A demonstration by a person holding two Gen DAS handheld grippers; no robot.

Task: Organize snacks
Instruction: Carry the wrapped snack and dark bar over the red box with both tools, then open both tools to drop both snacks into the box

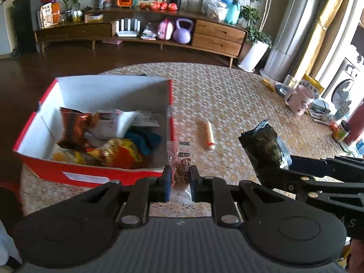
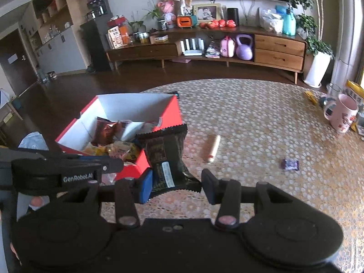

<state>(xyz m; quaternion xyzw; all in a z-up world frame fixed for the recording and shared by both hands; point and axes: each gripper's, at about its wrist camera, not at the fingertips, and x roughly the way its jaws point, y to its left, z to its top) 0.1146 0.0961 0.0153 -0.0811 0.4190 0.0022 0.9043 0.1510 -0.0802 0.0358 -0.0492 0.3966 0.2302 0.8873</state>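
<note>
The left gripper is closed on a clear packet of reddish snacks, pinched near its lower half, with the packet's top standing up just beside the near right corner of the red box. That box sits at the left of the table and already holds several packs: a brown one, an orange-yellow one, something teal and some white wrappers.

Right of the box, a sausage stick lies alone on the cloth, apart from everything. Further right, the right gripper has a dark pack between its jaws; the blue left pad touches it, but the right pad stands off from the crimped bottom edge, so I cannot tell whether it is truly gripped. A purple sweet lies at the right, and a pink mug stands near the far right edge.

The likely trouble: the two grippers are close together, so both heading for the box at once could knock them together. The dark pack, if loosely held, may slip out short of the box. The clear packet is limp and could catch on the box wall.
</note>
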